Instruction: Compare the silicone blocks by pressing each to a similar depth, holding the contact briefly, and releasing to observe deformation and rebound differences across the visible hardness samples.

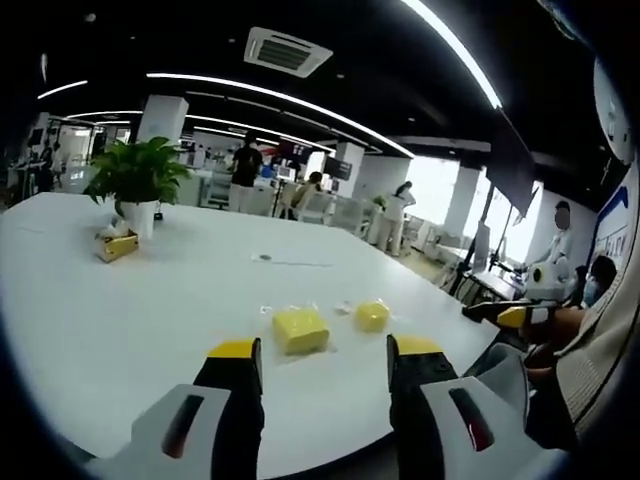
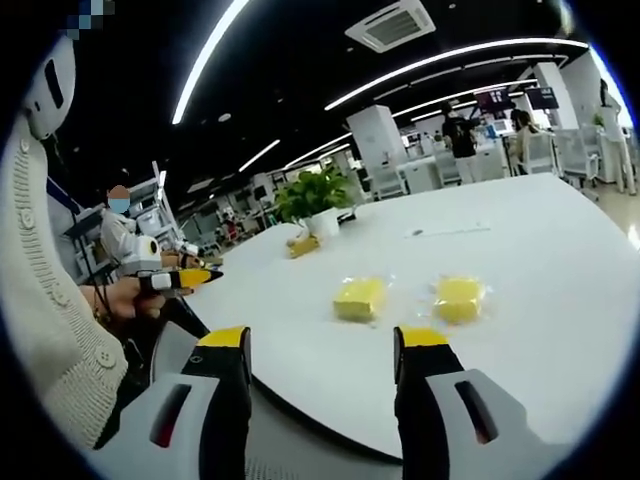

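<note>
on the white table [image 1: 120, 300] near its edge lie two yellow silicone blocks [image 1: 300, 329] [image 1: 372, 315] side by side, slightly apart. my left gripper [image 1: 322, 352] and right gripper [image 2: 320, 342] hang short of them, jaws wide, holding nothing.

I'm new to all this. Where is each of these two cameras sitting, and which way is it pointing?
Left gripper view: rides on the left gripper, looking forward between its open yellow-tipped jaws across the round white table at two yellow silicone blocks; a knitted sleeve shows at right.
Right gripper view: rides on the right gripper, jaws open, facing the same blocks; the sleeve shows at left.
Shared: the table, both blocks, and a potted green plant.
</note>
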The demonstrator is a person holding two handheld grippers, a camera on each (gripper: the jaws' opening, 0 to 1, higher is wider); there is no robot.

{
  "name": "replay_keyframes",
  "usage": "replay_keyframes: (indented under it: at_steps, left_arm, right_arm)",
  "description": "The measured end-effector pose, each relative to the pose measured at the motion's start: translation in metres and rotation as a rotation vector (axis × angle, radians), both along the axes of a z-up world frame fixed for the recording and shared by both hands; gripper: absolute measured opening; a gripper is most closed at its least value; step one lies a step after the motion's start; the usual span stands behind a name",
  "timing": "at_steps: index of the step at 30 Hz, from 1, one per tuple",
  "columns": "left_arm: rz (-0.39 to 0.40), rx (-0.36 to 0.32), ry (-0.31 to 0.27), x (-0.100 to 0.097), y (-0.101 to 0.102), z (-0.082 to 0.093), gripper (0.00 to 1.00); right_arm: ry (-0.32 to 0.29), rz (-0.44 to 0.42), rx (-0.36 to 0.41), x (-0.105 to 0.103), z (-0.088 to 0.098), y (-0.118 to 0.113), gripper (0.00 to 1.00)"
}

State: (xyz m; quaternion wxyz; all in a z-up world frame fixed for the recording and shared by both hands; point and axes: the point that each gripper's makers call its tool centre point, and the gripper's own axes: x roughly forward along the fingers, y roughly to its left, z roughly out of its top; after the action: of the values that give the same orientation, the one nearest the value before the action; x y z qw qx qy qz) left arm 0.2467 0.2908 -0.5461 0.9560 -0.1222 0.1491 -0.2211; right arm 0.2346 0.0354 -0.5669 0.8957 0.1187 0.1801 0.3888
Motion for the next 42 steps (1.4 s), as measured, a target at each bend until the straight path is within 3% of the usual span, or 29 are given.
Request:
replay_keyframes:
  at_steps: [3,6,9,12,18,22,29,31,33,36,39,42]
  left_arm:
    - [-0.003,-0.023,0.011,0.002,0.000,0.003,0.44]
    - [0.011,-0.110,0.006,0.010,0.000,0.015,0.46]
    - [0.008,-0.128,-0.029,0.019,0.002,0.027,0.42]
    - [0.000,-0.146,-0.027,0.029,0.004,0.033,0.41]
    - [-0.027,-0.163,-0.039,0.059,0.005,0.053,0.40]
    - [-0.032,-0.237,-0.046,0.077,0.008,0.063,0.35]
    - [-0.040,-0.347,-0.024,0.125,0.010,0.076,0.40]
    - [-0.055,-0.322,-0.036,0.138,0.008,0.081,0.40]
    - [-0.064,-0.285,-0.035,0.151,0.007,0.081,0.42]
    - [-0.078,-0.290,-0.010,0.168,0.006,0.076,0.47]
    - [-0.091,-0.270,0.051,0.182,0.004,0.056,0.53]
    - [-0.109,-0.255,0.100,0.192,0.001,0.035,0.52]
  right_arm:
    - [0.002,-0.005,-0.010,-0.001,0.000,-0.001,0.54]
    - [-0.002,-0.007,-0.018,-0.002,0.003,-0.003,0.53]
    - [0.001,-0.006,-0.040,-0.003,0.004,-0.003,0.54]
    - [0.007,-0.002,-0.054,-0.004,0.005,-0.003,0.56]
    - [-0.016,-0.007,-0.070,-0.001,0.013,-0.002,0.55]
    - [-0.021,-0.013,-0.078,0.000,0.015,-0.003,0.55]
    - [-0.026,-0.016,-0.096,0.004,0.020,-0.003,0.54]
    - [-0.034,-0.018,-0.097,0.007,0.022,-0.003,0.53]
    - [-0.041,-0.022,-0.096,0.012,0.023,-0.002,0.52]
    - [-0.033,-0.025,-0.086,0.018,0.024,0.000,0.53]
    - [-0.027,-0.030,-0.087,0.023,0.023,0.003,0.55]
    - [-0.012,-0.033,-0.091,0.027,0.021,0.005,0.56]
